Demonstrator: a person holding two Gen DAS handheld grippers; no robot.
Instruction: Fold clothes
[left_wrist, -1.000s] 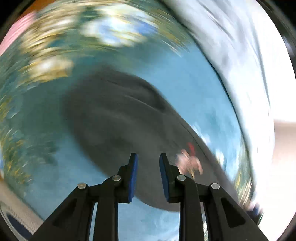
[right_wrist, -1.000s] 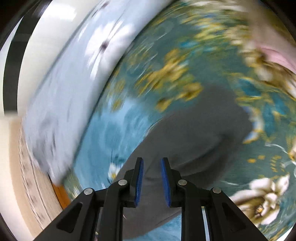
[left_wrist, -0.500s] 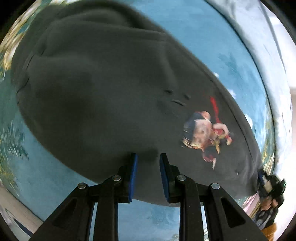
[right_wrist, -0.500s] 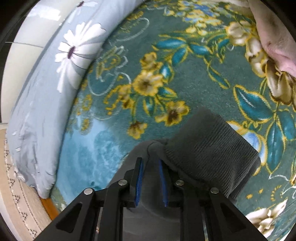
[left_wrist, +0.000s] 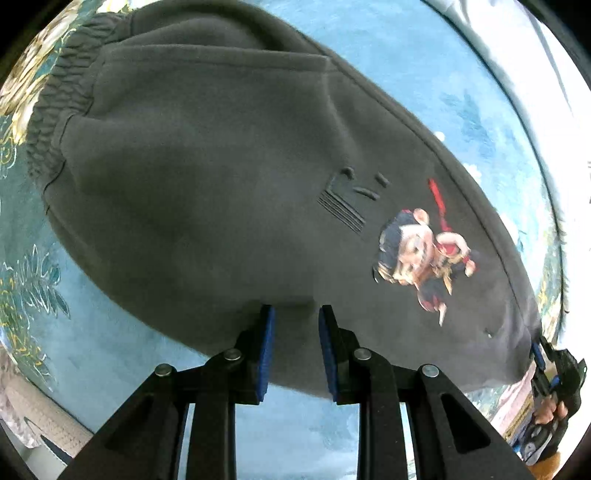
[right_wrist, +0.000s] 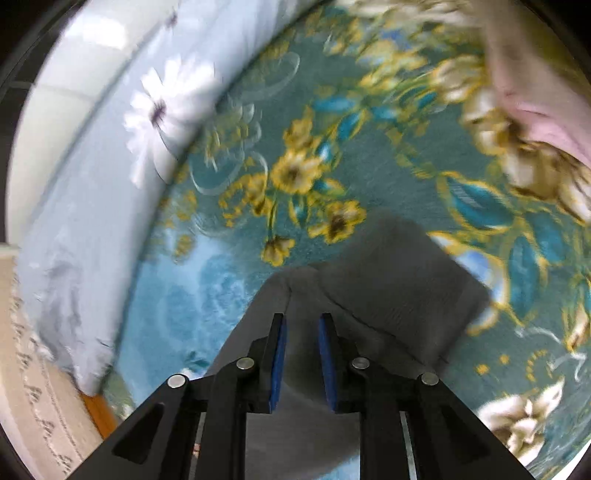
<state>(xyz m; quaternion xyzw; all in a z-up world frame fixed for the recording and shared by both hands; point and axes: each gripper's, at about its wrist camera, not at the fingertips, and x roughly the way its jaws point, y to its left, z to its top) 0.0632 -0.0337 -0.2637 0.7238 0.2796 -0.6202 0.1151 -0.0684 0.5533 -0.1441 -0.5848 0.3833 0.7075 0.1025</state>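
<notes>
Although the dark grey garment (left_wrist: 207, 184) fills most of the left wrist view, its far edge runs out of the picture and its near right corner is hidden behind the other tool. It lies spread on a teal floral blanket (left_wrist: 92, 332), ribbed waistband (left_wrist: 55, 99) at the far left, a cartoon print (left_wrist: 417, 258) toward the right. The left gripper (left_wrist: 293, 314) stands released, its blue pads parted, with the garment's near edge bunched in the gap between them; whether the pads touch the cloth I cannot tell. At the near right, small and partly cut off, the right gripper (left_wrist: 543, 365) meets the garment's corner.

The right wrist view is blurred by motion. There the right gripper (right_wrist: 301, 321) hangs with pads parted over a grey ribbed cuff (right_wrist: 399, 284) and a fold of the same cloth; the fabric passes under the fingers, and contact is hard to judge. A pale blue pillow with white daisies (right_wrist: 122, 155) lies along the far left, something pink (right_wrist: 535, 92) at the far right.

Half a second ago the right pads were pinched on the cuff's fold; now they have opened. The left gripper's gap is much as before, though the garment sat a little further off then.
</notes>
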